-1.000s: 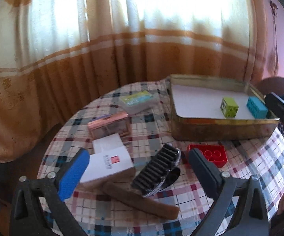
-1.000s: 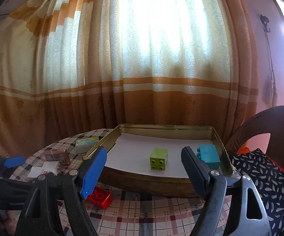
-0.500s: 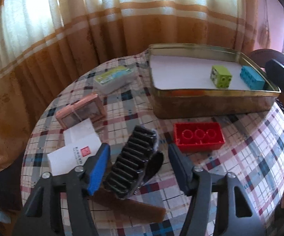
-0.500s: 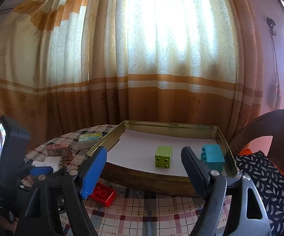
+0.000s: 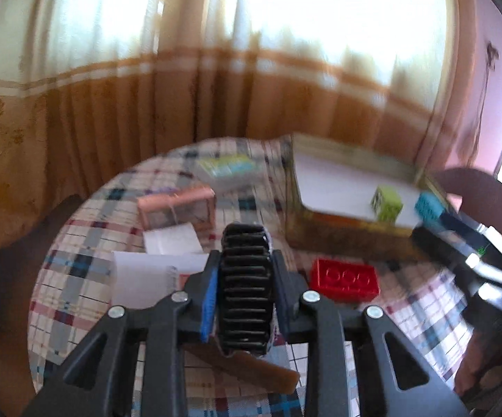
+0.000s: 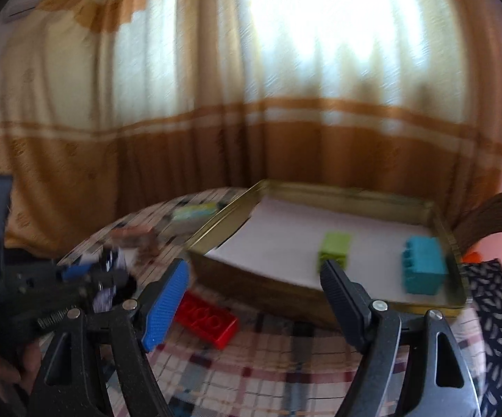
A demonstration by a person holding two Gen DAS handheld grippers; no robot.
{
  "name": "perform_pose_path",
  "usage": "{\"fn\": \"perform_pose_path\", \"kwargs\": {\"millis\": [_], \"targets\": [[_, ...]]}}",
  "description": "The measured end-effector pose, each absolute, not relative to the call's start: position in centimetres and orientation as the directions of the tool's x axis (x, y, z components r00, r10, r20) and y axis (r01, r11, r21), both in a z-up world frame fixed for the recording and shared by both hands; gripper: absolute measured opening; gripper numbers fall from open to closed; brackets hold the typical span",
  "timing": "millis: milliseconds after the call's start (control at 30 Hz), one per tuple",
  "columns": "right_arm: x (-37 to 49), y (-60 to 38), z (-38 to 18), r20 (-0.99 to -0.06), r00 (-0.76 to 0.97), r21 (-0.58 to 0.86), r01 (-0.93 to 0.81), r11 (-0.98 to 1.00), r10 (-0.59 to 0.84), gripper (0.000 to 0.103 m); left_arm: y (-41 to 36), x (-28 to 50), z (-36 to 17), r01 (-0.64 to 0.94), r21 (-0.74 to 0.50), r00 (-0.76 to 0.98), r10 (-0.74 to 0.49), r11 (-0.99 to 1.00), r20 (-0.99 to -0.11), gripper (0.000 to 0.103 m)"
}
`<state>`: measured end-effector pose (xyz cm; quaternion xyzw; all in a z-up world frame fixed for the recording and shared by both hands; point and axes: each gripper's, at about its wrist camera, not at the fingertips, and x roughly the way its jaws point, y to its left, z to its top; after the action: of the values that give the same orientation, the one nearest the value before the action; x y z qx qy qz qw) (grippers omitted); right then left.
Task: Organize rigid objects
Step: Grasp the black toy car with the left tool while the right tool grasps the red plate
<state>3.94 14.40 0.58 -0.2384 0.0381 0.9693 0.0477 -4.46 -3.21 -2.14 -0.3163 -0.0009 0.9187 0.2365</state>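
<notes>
My left gripper (image 5: 244, 295) is shut on a black ribbed hair clip (image 5: 245, 288) and holds it above the checked tablecloth. A gold metal tray (image 5: 341, 239) lined with white paper stands at the right and holds a green brick (image 5: 386, 205) and a teal brick (image 5: 428, 206). A red brick (image 5: 344, 278) lies on the cloth in front of the tray. My right gripper (image 6: 254, 299) is open and empty, near the tray's front wall (image 6: 268, 295), with the red brick (image 6: 207, 319) below it. The left gripper (image 6: 88, 274) shows at the left of the right wrist view.
A brown comb (image 5: 251, 368) lies under the left gripper. White boxes (image 5: 153, 267), a pink box (image 5: 178, 208) and a clear case with a green label (image 5: 226, 170) lie on the round table. Curtains hang behind. A brown chair (image 6: 494, 215) stands right.
My left gripper has closed on the black hair clip and lifted it off the cloth. The right gripper has shifted a little to the left and stays open.
</notes>
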Motion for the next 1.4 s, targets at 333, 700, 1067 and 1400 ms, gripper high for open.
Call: {"fn": "perform_pose_path", "kwargs": {"millis": [333, 700, 1067, 1400], "targets": [[-0.9, 11.9, -2.8, -0.667, -0.744, -0.028, 0.078, -0.997, -0.039, 0.08, -3.8, -4.8, -1.8, -0.36, -0.138, -0.738, 0.372, -0.923, -0.564, 0.027], [-4.2, 12.2, -5.1, -0.772, -0.623, 0.032, 0.157, -0.987, -0.124, 0.08, -3.7, -4.8, -2.1, -0.328, -0.096, -0.746, 0.32, -0.94, -0.584, 0.027], [-3.0, 11.8, -4.7, -0.748, -0.648, 0.048, 0.158, -0.986, -0.14, 0.034, -3.4, -4.2, -1.9, -0.249, -0.01, -0.791, 0.209, -0.968, -0.575, 0.027], [0.1, 13.0, -1.9, -0.582, -0.799, 0.081, 0.13, -0.988, -0.153, 0.034, -3.2, -3.7, -1.7, -0.183, 0.063, -0.825, 0.118, -0.981, -0.553, 0.027]]}}
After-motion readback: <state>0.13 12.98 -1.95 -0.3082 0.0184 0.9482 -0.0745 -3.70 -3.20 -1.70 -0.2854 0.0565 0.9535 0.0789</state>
